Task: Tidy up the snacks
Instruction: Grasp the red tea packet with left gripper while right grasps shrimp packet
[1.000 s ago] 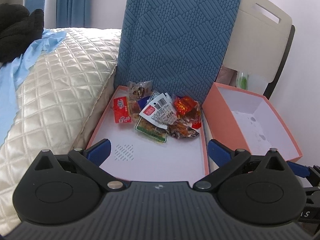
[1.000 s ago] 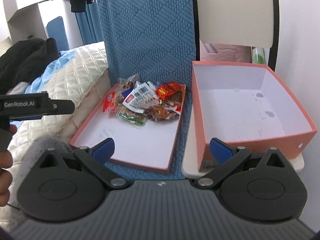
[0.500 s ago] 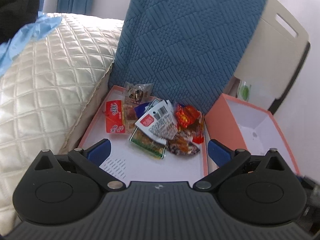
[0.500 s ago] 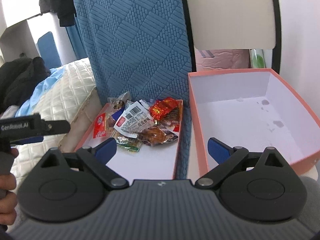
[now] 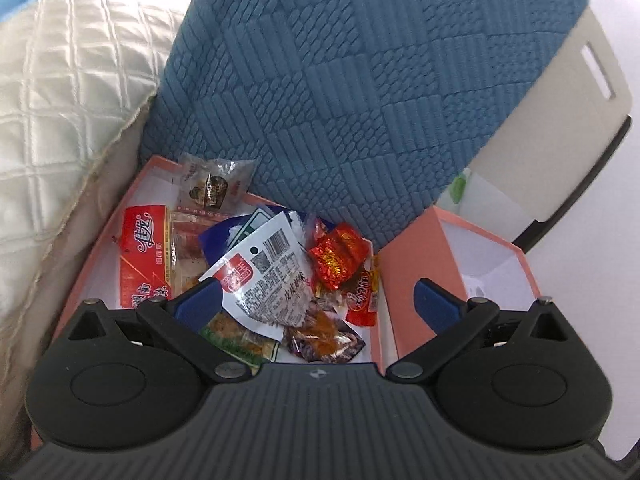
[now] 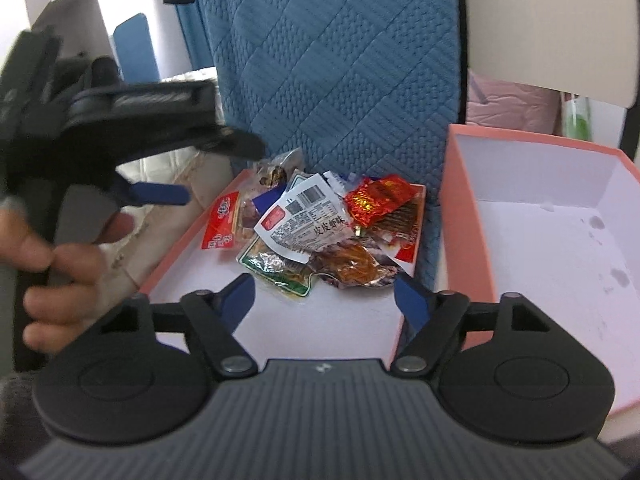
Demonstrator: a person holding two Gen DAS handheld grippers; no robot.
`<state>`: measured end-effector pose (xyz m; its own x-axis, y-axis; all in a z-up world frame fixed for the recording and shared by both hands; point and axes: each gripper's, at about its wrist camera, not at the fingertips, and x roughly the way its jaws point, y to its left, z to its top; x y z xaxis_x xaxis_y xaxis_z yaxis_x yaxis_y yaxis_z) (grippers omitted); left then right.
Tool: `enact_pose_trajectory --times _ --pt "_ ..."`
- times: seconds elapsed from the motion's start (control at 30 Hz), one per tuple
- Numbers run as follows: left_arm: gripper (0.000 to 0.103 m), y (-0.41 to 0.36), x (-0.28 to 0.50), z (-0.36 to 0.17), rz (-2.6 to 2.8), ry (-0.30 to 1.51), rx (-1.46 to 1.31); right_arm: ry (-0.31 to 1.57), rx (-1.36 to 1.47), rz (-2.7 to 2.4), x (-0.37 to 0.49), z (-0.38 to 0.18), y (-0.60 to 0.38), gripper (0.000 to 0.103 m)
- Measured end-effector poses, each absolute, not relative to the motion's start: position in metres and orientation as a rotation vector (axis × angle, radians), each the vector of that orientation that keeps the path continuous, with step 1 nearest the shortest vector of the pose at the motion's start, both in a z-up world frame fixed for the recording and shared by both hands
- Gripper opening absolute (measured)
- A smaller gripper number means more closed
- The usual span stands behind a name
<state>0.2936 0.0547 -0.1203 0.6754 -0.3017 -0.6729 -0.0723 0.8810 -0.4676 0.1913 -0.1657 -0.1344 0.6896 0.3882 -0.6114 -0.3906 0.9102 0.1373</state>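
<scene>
A pile of snack packets lies at the far end of a shallow pink tray [image 5: 100, 248] [image 6: 320, 336]. It includes a white barcode packet [image 5: 272, 276] [image 6: 308, 220], a red packet [image 5: 144, 256] [image 6: 220, 224], an orange foil packet [image 5: 338, 256] [image 6: 376, 198], a green packet [image 6: 280, 268] and a brown packet [image 6: 352, 264]. My left gripper [image 5: 316, 300] hangs open just above the pile. My right gripper [image 6: 326, 296] is open with its jaws closing. Nothing is pressed between them, and the green and brown packets lie just ahead.
A deep pink box [image 5: 480, 264] [image 6: 560, 240] with a bare white inside stands right of the tray. A blue quilted cushion [image 5: 360, 80] rises behind the snacks. A cream quilt [image 5: 60, 120] borders the left. A hand [image 6: 60, 264] holds the left gripper, whose blue finger [image 6: 160, 195] shows.
Both grippers have moved forward and down toward the snack pile. The right jaws have narrowed. The left gripper has pushed further into the right wrist view.
</scene>
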Motion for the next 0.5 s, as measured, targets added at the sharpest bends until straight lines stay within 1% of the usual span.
enact_pose_trajectory --times 0.1,0.17,0.23,0.27,0.4,0.5 --pt "0.098 0.064 0.308 -0.133 -0.128 0.849 -0.537 0.665 -0.042 0.44 0.205 -0.139 -0.156 0.076" --pt "0.092 0.073 0.315 -0.141 -0.12 0.87 -0.586 0.674 -0.042 0.438 0.217 -0.145 -0.151 0.076" --pt "0.09 0.081 0.325 -0.149 -0.126 0.881 -0.624 0.697 -0.041 0.445 0.229 -0.153 -0.145 0.071" --pt "0.088 0.083 0.331 -0.152 -0.134 0.887 -0.64 0.711 -0.043 0.446 0.235 -0.157 -0.142 0.07" --pt "0.084 0.088 0.357 -0.163 -0.188 0.914 -0.693 0.74 -0.041 0.442 0.256 -0.171 -0.137 0.07" --pt "0.081 0.082 0.377 -0.166 -0.229 0.927 -0.664 0.766 -0.029 0.432 0.272 -0.183 -0.135 0.07"
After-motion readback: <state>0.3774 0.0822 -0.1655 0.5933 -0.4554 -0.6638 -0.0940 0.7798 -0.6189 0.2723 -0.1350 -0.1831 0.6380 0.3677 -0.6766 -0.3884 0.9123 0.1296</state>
